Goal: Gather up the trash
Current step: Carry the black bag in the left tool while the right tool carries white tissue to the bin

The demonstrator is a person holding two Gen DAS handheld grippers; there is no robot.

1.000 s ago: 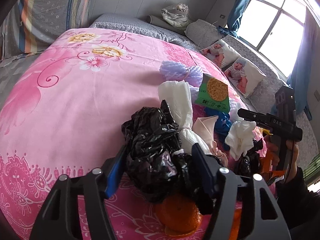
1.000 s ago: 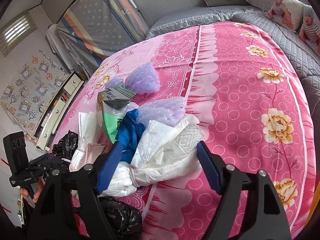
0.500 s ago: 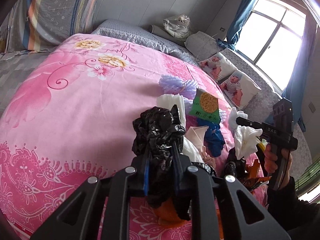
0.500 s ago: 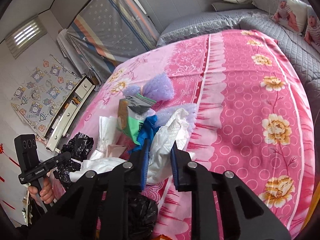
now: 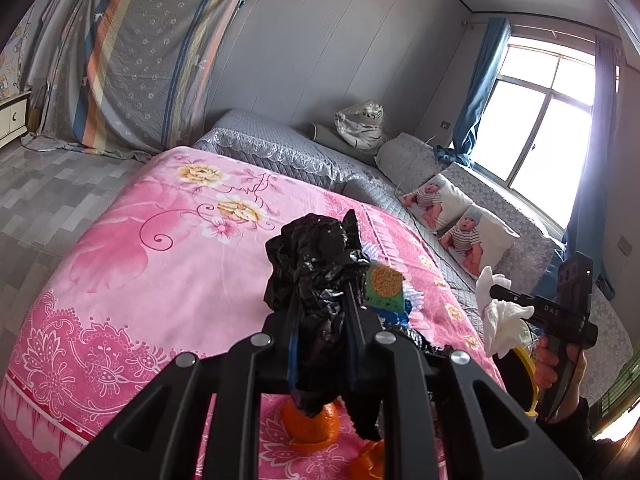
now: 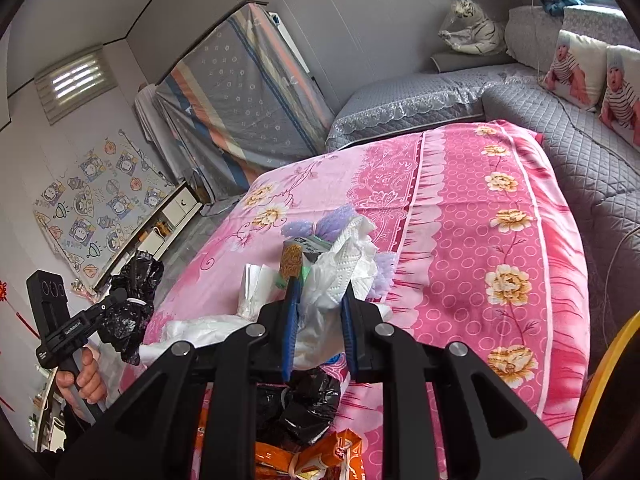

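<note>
Clamping a crumpled black plastic bag (image 5: pixel 316 280), the left hand-held gripper (image 5: pixel 320 344) sits at lower centre of the left wrist view, its blue-padded jaws drawn together on the bag's lower part. Most of the bag bulges above the fingertips and a tail hangs below them, over an orange peel (image 5: pixel 310 424) on the pink floral bed cover (image 5: pixel 160 280). Just right of the bag, on the bed, lies a green snack packet (image 5: pixel 385 286). At the right edge of that view the right hand-held gripper (image 5: pixel 498 294) appears side-on, held in a hand (image 5: pixel 550 360), with white tissue (image 5: pixel 502 314) hanging from its tip.

In the right wrist view, the right hand-held gripper (image 6: pixel 320 312) at lower centre has its jaws pressed onto a wad of white tissue (image 6: pixel 340 272), which fans out above the pads. Behind it on the bed are the snack packet (image 6: pixel 294 260), a purple mesh piece (image 6: pixel 320 222) and a white bag (image 6: pixel 252 288). Below the jaws lie another black bag (image 6: pixel 300 404) and an orange wrapper (image 6: pixel 316 458). At the left edge the left hand-held gripper (image 6: pixel 116 298) holds its black bag (image 6: pixel 134 304) clear of the bed. A yellow rim (image 6: pixel 600 380) curves along the lower right.
</note>
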